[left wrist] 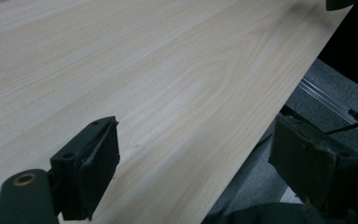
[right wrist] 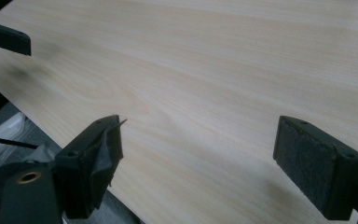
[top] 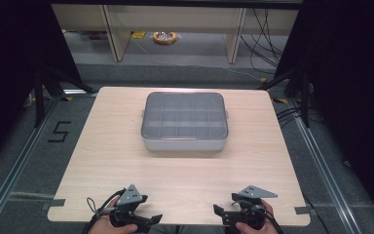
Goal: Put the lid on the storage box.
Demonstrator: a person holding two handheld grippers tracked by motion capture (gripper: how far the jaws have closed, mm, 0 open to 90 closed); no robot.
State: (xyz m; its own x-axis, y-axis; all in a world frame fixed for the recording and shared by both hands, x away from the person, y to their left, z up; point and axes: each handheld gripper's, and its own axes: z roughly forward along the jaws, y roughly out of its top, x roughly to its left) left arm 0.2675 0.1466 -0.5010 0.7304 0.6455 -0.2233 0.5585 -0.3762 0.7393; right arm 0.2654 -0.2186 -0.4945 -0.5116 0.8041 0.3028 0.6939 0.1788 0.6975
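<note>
Table: your light wooden table [top: 126, 161] carries one thing, a grey compartment box [top: 184, 122], which sits a little beyond the middle, closer to the far edge than to you.
Box: its lid is down, clear or smoky, and you can see a grid of compartments through it; what lies inside them cannot be told. A small tab shows at each short side.
Left gripper: your left gripper [top: 143, 220] sits at the near edge of the table, left of centre, held in your hand [top: 108, 225]. Its jaws are spread wide with nothing between them; in the left gripper view [left wrist: 193, 163] you look across bare wood and the table's edge runs between the two pads.
Right gripper: your right gripper [top: 222, 210] sits at the near edge, right of centre. Its jaws are also spread apart and hold nothing; the right gripper view [right wrist: 198, 158] shows plain tabletop between them.
Between you and the box: bare wood, both grippers well apart from the box.
Around the table: dark curtains at both sides, tripod legs [top: 53, 80] by the far left corner, cables [top: 263, 34] on the floor at far right, a yellowish ring-shaped thing [top: 164, 37] on the floor beyond, and a "5" [top: 59, 131] marked on the floor at left.
</note>
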